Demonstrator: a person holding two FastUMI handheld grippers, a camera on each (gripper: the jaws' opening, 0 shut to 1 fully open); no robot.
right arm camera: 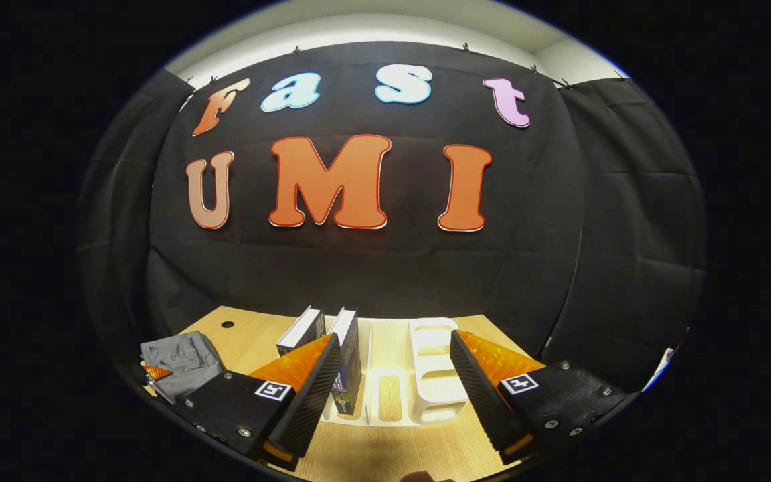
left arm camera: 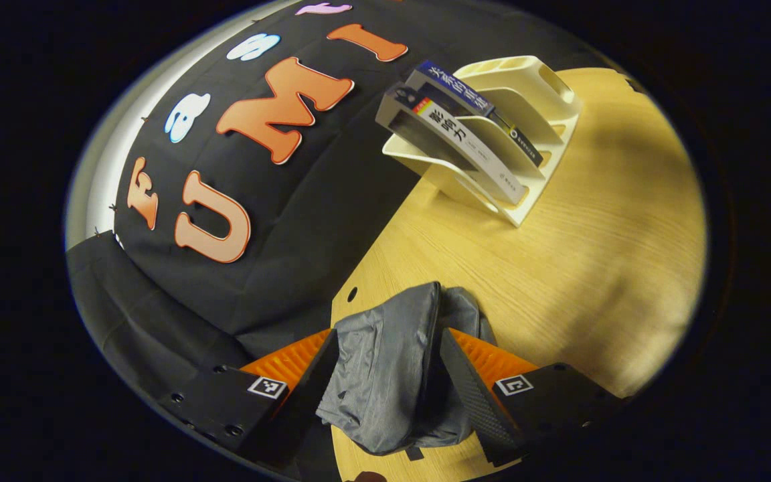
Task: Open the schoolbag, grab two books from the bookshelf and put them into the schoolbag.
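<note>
The grey schoolbag (left arm camera: 385, 368) sits crumpled on the wooden table (left arm camera: 593, 234), between the fingers of my left gripper (left arm camera: 395, 388). That gripper is open wide, one finger on each side of the fabric. Farther off, a white bookshelf (left arm camera: 539, 94) holds two books (left arm camera: 466, 140) leaning in its slots. In the right gripper view, my right gripper (right arm camera: 392, 395) is open and hovers just in front of the bookshelf (right arm camera: 432, 375). The two books (right arm camera: 349, 355) stand upright by its left finger, and nothing is between its fingers. The schoolbag (right arm camera: 185, 361) lies far left.
The black cloth wall (right arm camera: 385, 268) rises right behind the table and the bookshelf. A small round hole (left arm camera: 352, 293) marks the tabletop near the wall. An orange bit of the other gripper (right arm camera: 154, 371) shows beside the bag.
</note>
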